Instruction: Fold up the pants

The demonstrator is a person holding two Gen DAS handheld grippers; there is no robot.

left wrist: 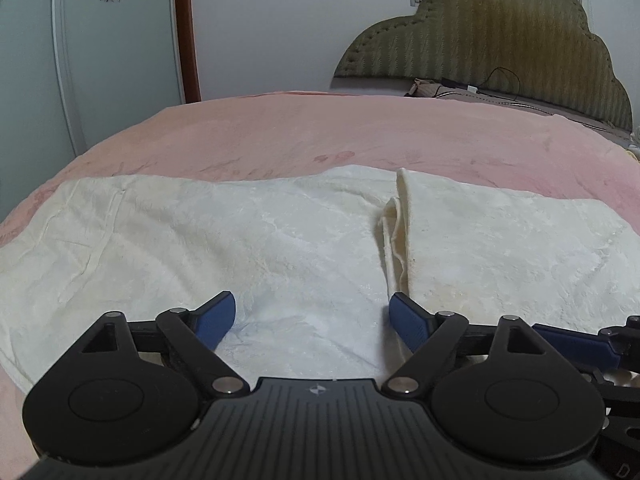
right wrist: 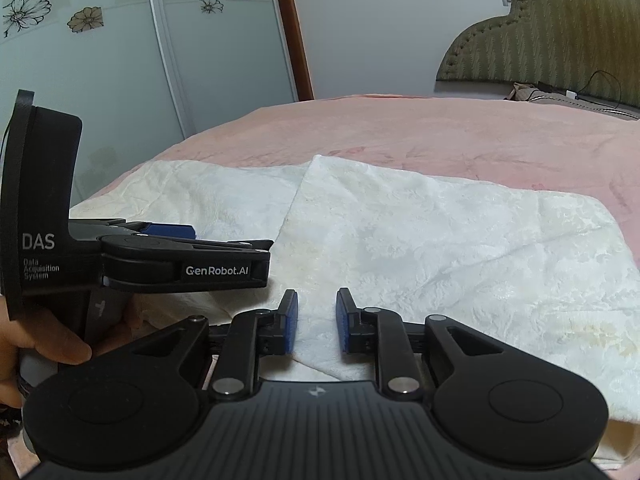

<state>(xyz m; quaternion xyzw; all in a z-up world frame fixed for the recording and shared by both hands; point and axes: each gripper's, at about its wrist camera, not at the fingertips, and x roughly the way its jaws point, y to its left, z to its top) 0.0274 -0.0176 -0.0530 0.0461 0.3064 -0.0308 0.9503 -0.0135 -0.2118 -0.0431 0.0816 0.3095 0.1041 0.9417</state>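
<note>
White textured pants (left wrist: 200, 240) lie spread across a pink bed cover (left wrist: 320, 132). One part is folded over the other, and its hemmed edge (left wrist: 400, 220) runs toward me. My left gripper (left wrist: 311, 298) hovers low over the near part of the pants, jaws wide open with only flat cloth under them. In the right wrist view the pants (right wrist: 440, 240) fill the middle. My right gripper (right wrist: 316, 294) sits just over the near folded layer, its blue pads (right wrist: 290, 320) a narrow gap apart and pinching nothing. The left gripper's body (right wrist: 180, 264) is beside it, held by a hand (right wrist: 48, 344).
A padded olive headboard (left wrist: 500, 40) stands at the far right, with a pillow and a black cable (left wrist: 472, 88) below it. Wardrobe doors with flower prints (right wrist: 120, 60) rise beyond the bed's left edge. Bare pink cover (right wrist: 440, 132) lies behind the pants.
</note>
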